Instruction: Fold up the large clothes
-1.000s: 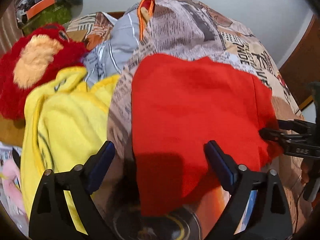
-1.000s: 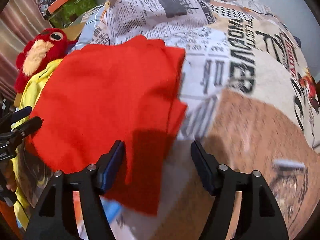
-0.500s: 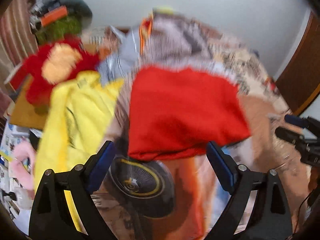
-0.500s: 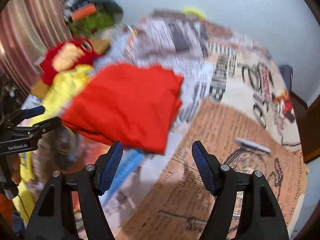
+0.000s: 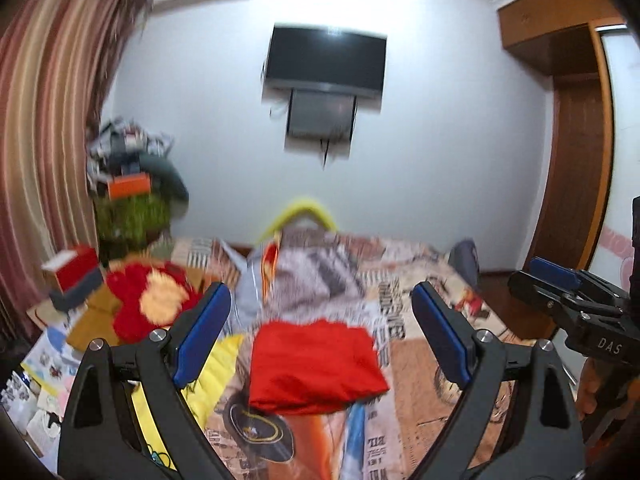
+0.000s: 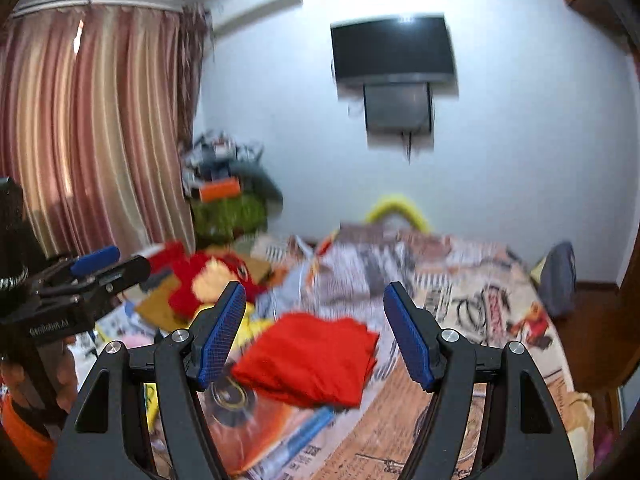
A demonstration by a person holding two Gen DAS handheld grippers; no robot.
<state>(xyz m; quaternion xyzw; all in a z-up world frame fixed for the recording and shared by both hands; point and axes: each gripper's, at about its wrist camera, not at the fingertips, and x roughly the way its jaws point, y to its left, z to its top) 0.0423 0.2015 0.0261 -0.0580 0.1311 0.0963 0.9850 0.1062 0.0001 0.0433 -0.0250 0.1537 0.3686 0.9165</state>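
Note:
A folded red garment [image 5: 316, 364] lies on the printed bedspread [image 5: 408, 320]; it also shows in the right wrist view [image 6: 308, 360]. My left gripper [image 5: 320, 336] is open and empty, raised well above and back from the garment. My right gripper [image 6: 316, 336] is open and empty, also lifted away from it. The right gripper shows at the right edge of the left wrist view [image 5: 568, 300], and the left gripper at the left edge of the right wrist view [image 6: 92, 280]. Both views are blurred by motion.
A yellow garment [image 5: 216, 372] lies left of the red one. A red plush toy [image 5: 152, 304] sits at the bed's left. Clutter [image 5: 132, 184] is piled by the striped curtain [image 5: 40, 140]. A TV [image 5: 326, 60] hangs on the far wall. A wooden wardrobe [image 5: 576, 160] stands at right.
Both grippers have pulled up and back from the red garment, which stays folded on the bed. The views now take in the wall, TV and curtain.

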